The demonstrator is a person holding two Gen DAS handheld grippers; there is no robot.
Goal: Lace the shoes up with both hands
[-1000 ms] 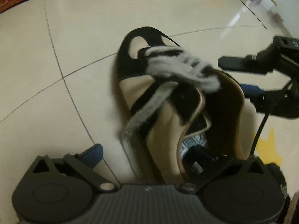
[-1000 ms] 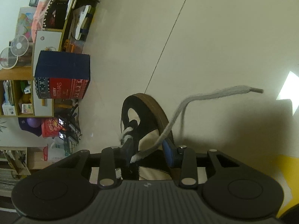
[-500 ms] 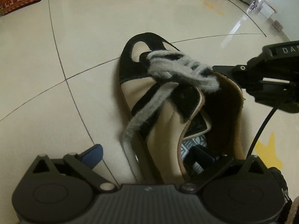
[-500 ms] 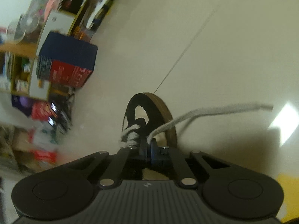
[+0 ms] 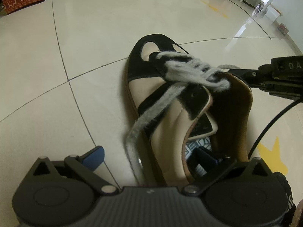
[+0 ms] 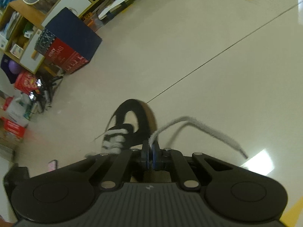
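A black and cream shoe (image 5: pixel 170 102) lies on the tiled floor with grey lace (image 5: pixel 191 70) crossed over its tongue. One loose lace strand (image 5: pixel 151 117) hangs down the shoe's near side. My left gripper (image 5: pixel 149 158) stands open and wide; its right finger (image 5: pixel 204 158) reaches inside the shoe's opening and its blue-padded left finger (image 5: pixel 94 156) stays outside, clear of the shoe. My right gripper (image 6: pixel 151 148) is shut on the other lace end (image 6: pixel 200 128), which arcs off to the right. In the left wrist view the right gripper (image 5: pixel 232 71) sits at the top eyelets.
A red and blue gift box (image 6: pixel 70 43) stands on the floor to the left, with cluttered shelves (image 6: pixel 17 24) and fans behind it. A yellow star sticker (image 5: pixel 272 157) marks the floor by the heel. A black cable (image 5: pixel 272 123) hangs from the right gripper.
My right gripper's jaws closed on the lace end, and the gripper rolled and rose a little. In the left wrist view it moved in over the shoe's top eyelets.
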